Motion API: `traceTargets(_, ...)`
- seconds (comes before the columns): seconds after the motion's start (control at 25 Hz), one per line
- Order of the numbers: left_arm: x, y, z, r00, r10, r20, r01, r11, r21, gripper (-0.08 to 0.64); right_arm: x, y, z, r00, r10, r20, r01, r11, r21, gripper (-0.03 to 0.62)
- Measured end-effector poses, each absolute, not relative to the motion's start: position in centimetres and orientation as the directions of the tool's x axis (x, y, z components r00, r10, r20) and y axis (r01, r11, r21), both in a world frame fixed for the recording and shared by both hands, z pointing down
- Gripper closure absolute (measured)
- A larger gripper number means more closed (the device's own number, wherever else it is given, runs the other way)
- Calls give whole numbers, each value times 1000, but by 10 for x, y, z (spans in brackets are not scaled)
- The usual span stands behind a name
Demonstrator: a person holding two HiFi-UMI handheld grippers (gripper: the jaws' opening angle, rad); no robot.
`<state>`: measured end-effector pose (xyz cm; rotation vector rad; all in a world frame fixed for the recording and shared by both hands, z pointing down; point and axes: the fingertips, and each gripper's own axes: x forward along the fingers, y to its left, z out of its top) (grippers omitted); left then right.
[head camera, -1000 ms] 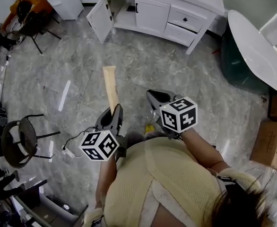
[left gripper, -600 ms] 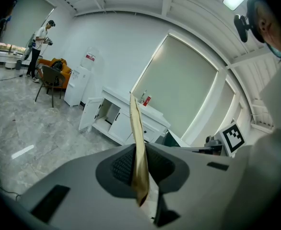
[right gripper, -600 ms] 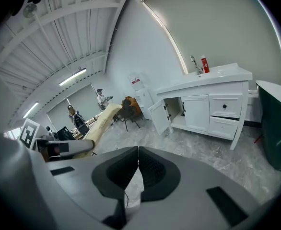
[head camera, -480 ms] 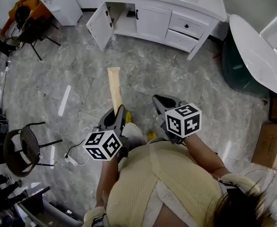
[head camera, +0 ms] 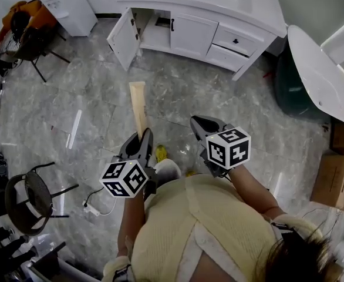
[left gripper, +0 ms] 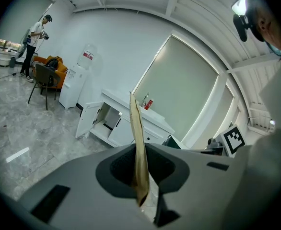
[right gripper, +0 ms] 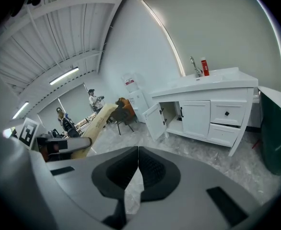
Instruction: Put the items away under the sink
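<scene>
Closer to the open sink cabinet (head camera: 189,35) now, left gripper (head camera: 142,136) clamps a tan packet (head camera: 138,104), right gripper (head camera: 197,123) closed empty; stowing remains.

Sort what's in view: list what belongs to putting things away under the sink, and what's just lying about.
Belongs to the job:
- left gripper, shut on the tan flat pack
- right gripper, shut and empty
- sink cabinet with its open door

Just lying about:
- black chair
- power strip
- cardboard box
</scene>
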<state>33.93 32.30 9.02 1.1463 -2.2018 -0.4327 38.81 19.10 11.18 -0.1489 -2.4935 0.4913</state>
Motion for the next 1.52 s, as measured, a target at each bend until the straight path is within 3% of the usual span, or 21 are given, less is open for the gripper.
traceTargets(0.6, 225, 332, 92, -341, -859, 381, -663, 507, 551, 488, 274, 215, 111, -820, 167, 548, -57, 928, -368, 568)
traceTargets(1.52, 146, 333, 121, -304, -858, 413, -640, 505, 579, 488, 190, 214, 131, -785, 158, 599, -79, 933, -350, 568)
